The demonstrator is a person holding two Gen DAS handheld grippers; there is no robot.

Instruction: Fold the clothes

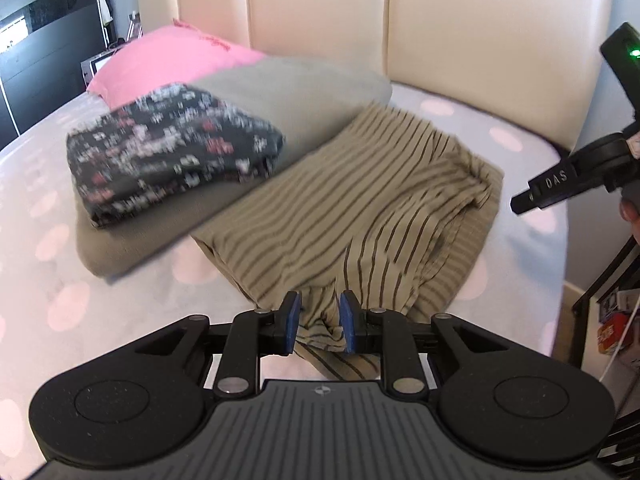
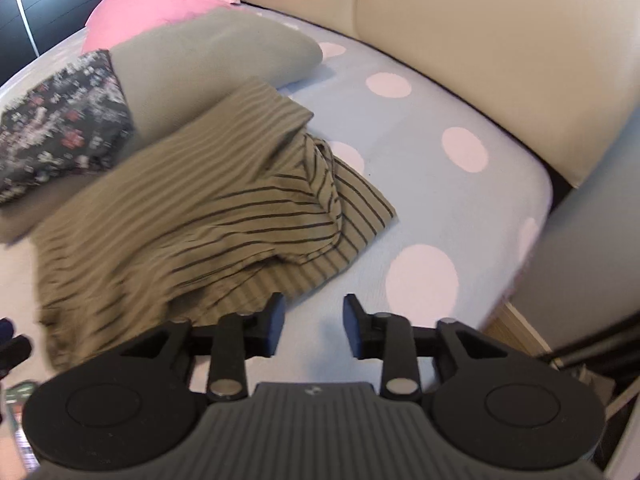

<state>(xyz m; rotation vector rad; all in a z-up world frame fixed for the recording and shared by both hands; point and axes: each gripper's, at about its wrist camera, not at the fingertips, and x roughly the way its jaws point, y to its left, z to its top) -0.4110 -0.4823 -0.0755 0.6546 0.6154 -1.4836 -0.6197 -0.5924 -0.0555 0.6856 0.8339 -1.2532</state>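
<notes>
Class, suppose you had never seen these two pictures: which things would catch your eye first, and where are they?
First the olive striped garment, rumpled mid-bed on the pale dotted sheet, a bunch of its cloth between the left gripper's pads. Next the dark floral folded garment on a grey pillow, with a pink pillow behind. The right gripper is open with nothing in it, beside the stripes.

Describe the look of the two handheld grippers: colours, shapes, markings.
The left gripper and right gripper look alike: black linkage arms with silver rivets, blue pads on the fingertips, two round black discs flanking a grey ribbed body with a small emblem. Seen from the left, the right one bears white "DAS" lettering and a green light.
</notes>
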